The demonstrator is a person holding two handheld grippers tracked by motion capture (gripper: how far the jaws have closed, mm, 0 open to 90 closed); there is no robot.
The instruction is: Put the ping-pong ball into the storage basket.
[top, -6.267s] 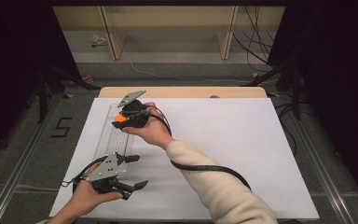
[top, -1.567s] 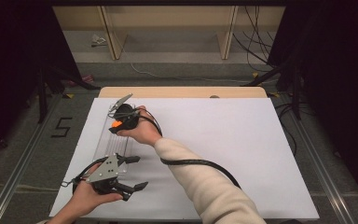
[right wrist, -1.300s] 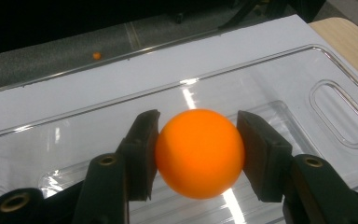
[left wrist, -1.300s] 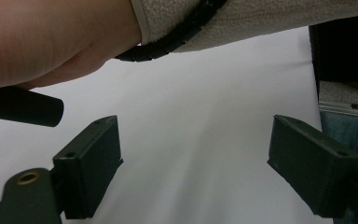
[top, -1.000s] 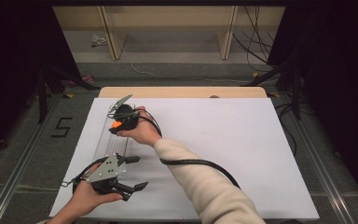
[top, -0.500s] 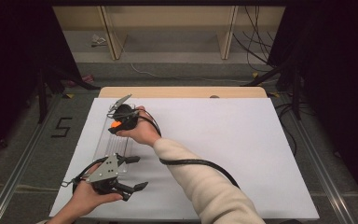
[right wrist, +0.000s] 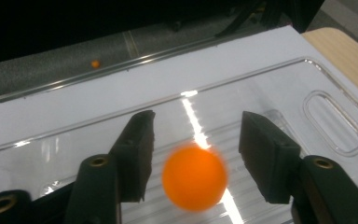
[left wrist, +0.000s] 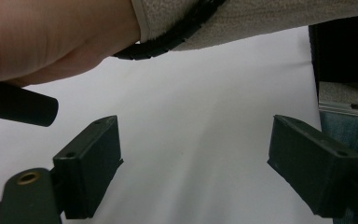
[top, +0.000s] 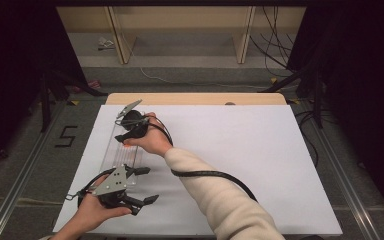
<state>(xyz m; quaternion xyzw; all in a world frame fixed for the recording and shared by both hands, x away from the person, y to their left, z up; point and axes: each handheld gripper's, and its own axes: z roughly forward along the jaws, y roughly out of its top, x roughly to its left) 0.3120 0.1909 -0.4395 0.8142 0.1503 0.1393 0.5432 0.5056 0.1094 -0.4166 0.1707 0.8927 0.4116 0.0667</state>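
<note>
Right claw (right wrist: 193,156) poised over the clear plastic tray (right wrist: 307,79), jaws parted and just opened wider, pads clear of the orange ball (right wrist: 194,177). Ball blurred, loose between the two jaws at 6 o'clock in the right gripper view, over the tray's ribbed floor; resting or in mid-air cannot be told. Slot handle cut into the tray wall at 3 o'clock of the ball. Second, tiny orange ball (right wrist: 95,63) far off on the grey floor at 11 o'clock.

From above, right claw (top: 125,134) at 10 o'clock on the white-covered bench (top: 260,150), held by the right hand (top: 150,141) in a cream sleeve, black cable looping back toward 5 o'clock. Tray (top: 111,155) lying lengthwise along the bench's left edge, between the two claws.

Left claw (top: 145,186) at 7 o'clock, near the tray's near end, released: jaws spread wide, nothing between them but bare white bench surface in the left gripper view (left wrist: 193,172). Right forearm and its cable crossing that view at 12 o'clock.
</note>
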